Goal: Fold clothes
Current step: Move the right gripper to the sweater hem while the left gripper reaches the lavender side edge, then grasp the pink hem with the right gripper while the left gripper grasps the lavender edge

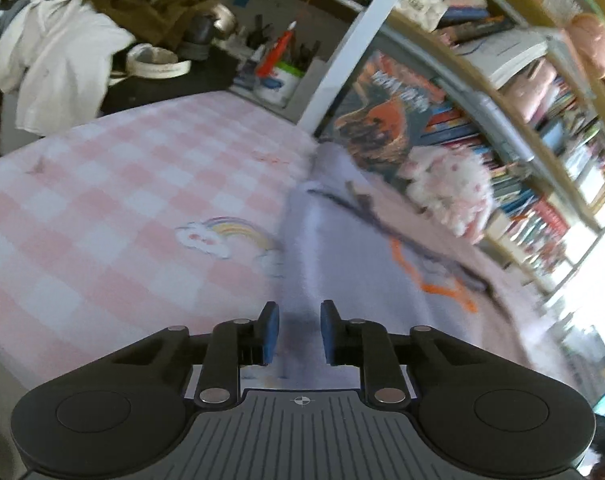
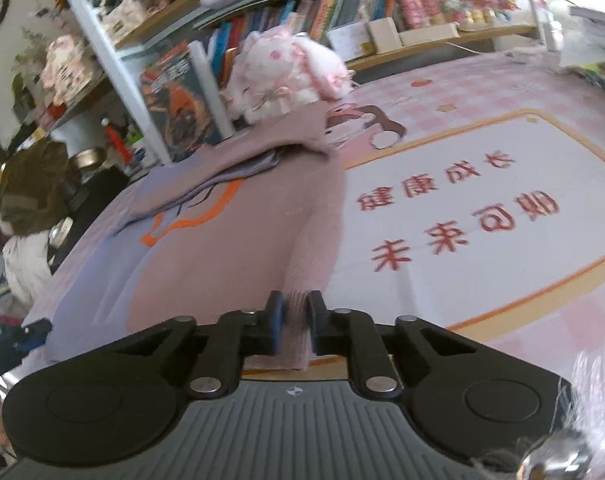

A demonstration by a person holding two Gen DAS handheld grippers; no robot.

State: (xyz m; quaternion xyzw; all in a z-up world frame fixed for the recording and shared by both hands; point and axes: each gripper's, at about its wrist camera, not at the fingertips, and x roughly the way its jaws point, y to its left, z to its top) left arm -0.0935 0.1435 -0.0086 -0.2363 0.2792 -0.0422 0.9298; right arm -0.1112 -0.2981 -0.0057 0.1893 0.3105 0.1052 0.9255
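Two grippers at one purple shirt [image 2: 230, 240] on the bed [image 1: 102, 184].
Right gripper [image 2: 293, 320] fingers pinch its near edge; left gripper [image 1: 299, 330] fingers are apart, shirt stretching away ahead.

One garment [image 2: 230, 248] lies on one bed [image 2: 482, 184], mauve with an orange outline print. Two hand-held grippers: left [image 1: 299, 334], right [image 2: 293, 326]. One pink plush toy [image 2: 286, 72] by one bookshelf [image 2: 382, 4]; books too many to count.
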